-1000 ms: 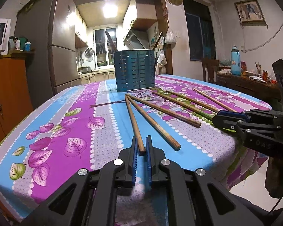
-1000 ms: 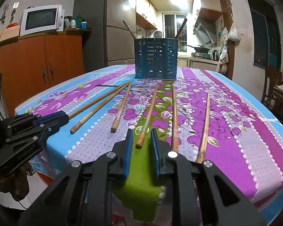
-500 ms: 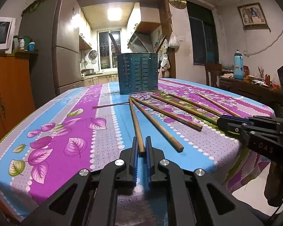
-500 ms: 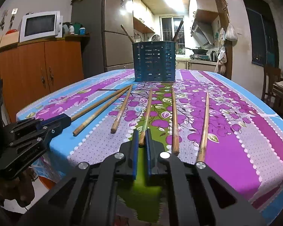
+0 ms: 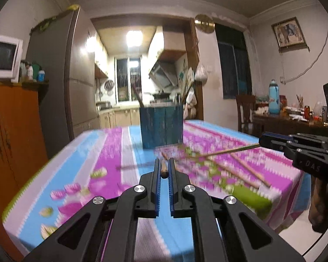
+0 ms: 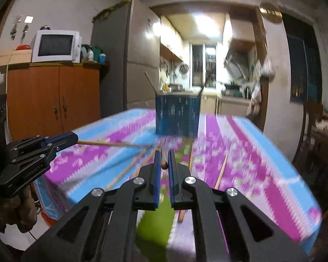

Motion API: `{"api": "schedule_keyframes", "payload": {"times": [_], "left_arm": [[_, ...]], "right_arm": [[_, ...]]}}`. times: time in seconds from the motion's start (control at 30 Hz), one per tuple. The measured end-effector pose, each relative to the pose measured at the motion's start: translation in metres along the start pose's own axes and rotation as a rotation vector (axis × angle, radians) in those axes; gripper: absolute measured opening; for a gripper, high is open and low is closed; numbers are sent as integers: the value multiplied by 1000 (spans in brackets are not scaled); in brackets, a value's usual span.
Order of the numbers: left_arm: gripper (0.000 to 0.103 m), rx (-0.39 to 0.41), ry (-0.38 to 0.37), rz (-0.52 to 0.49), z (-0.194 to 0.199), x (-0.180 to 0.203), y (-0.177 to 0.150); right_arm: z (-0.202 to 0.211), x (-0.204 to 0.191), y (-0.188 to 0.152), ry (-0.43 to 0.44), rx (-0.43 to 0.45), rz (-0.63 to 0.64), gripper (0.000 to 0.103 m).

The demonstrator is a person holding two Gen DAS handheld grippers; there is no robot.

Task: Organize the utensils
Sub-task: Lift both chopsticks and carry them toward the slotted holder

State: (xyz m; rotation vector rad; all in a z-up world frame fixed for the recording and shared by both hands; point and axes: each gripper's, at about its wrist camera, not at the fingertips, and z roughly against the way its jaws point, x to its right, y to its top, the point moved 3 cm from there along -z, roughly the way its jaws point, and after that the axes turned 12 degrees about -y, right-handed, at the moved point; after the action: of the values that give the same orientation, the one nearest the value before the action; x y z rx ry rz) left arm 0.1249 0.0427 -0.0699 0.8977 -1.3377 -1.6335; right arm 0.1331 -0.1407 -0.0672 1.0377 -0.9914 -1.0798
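My left gripper [image 5: 163, 167] is shut on the near end of a wooden chopstick [image 5: 163, 171] and holds it lifted above the table. My right gripper [image 6: 163, 161] is shut on another wooden chopstick [image 6: 164, 165], also lifted. Each gripper shows in the other's view with its stick pointing at the table's middle: the right gripper [image 5: 265, 141] and the left gripper [image 6: 73, 138]. A blue perforated utensil holder [image 5: 162, 127] stands at the far middle of the table, with sticks in it; it also shows in the right wrist view [image 6: 177, 116]. Several chopsticks [image 5: 247, 171] lie on the cloth.
The table has a purple, blue and green flowered cloth [image 5: 94, 166]. An orange cabinet [image 6: 52, 98] with a microwave [image 6: 55, 46] and a fridge [image 6: 129, 65] stand left. A chair [image 5: 246, 112] and a cluttered side table [image 5: 295, 120] stand right. The view is motion-blurred.
Both grippers closed on a chopstick end and have lifted them off the table; both views have risen and tilted up, and the scene is now blurred by motion.
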Motion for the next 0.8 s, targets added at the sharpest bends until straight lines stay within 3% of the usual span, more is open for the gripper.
{"api": "schedule_keyframes", "payload": {"times": [0.3,0.43,0.8], "left_arm": [[8,95,-6,-54,1,-1,59],[8,100,-27,-73,-13,-2,87],[7,51,-60,25,-60,-33,128]], "right_arm": [[-10,8,63,39,77,52,5],[-28,11,84,60,59,63,5],[-68,13,120,127,-35,60,5]]}}
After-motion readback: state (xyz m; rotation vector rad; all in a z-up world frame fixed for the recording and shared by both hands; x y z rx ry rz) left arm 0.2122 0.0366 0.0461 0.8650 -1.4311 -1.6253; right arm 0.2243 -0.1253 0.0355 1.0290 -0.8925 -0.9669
